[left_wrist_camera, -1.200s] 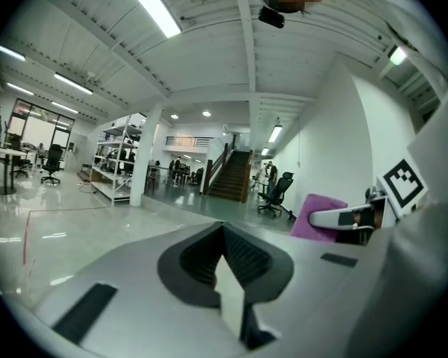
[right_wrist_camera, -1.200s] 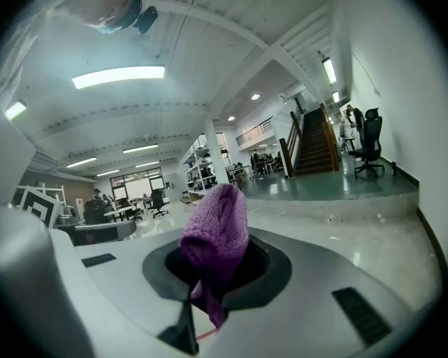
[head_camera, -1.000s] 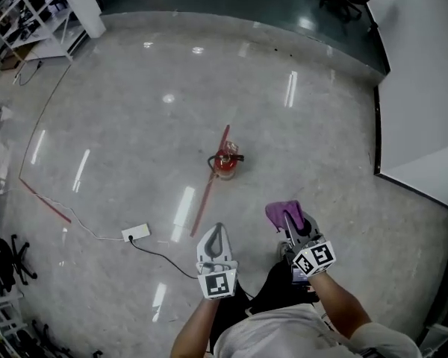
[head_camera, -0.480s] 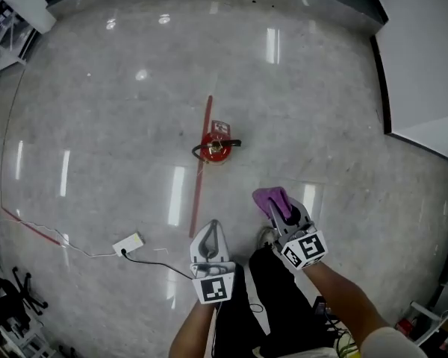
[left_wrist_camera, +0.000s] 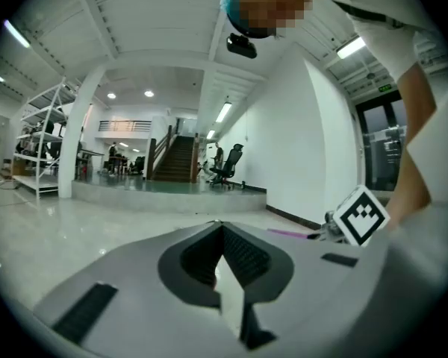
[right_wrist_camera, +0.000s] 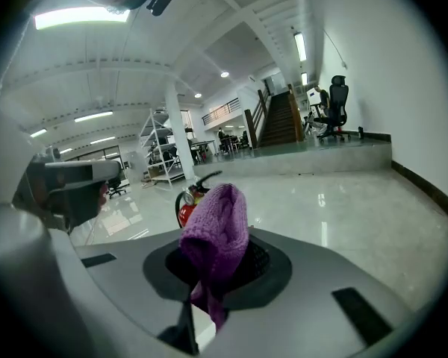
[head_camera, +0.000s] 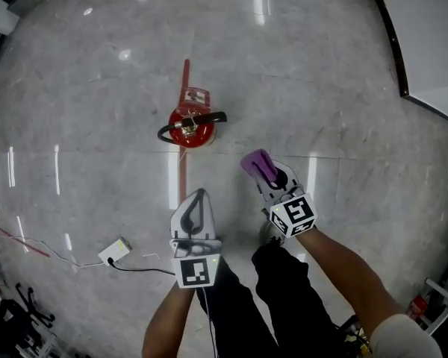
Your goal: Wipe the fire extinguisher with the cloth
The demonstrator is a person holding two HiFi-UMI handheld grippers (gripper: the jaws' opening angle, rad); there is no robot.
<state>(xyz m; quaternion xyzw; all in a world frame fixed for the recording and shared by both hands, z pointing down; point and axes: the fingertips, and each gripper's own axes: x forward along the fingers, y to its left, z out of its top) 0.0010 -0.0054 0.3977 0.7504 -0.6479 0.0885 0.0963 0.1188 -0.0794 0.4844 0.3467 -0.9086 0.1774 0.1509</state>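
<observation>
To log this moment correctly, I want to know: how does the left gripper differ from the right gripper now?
The right gripper has its jaws shut on the purple cloth; the left gripper has its jaws together on nothing. The left gripper points straight ahead at the fire extinguisher; the right gripper, further to the right, angles in towards it. Both are apart from the fire extinguisher, and each carries a marker cube.

The floor (head_camera: 343,88) is gleaming like polished, grey-veined stone, glossy and mirroring the ceiling lights. The fire extinguisher (head_camera: 190,127) is showing a smooth, shiny red coat, its hose a dull black. The cloth (right_wrist_camera: 216,230) is looking like coarse purple knit, soft and matt. The left gripper (head_camera: 198,196) and right gripper (head_camera: 267,171) are showing smooth matt grey plastic, with dark ribbed pads (left_wrist_camera: 243,256) inside.
</observation>
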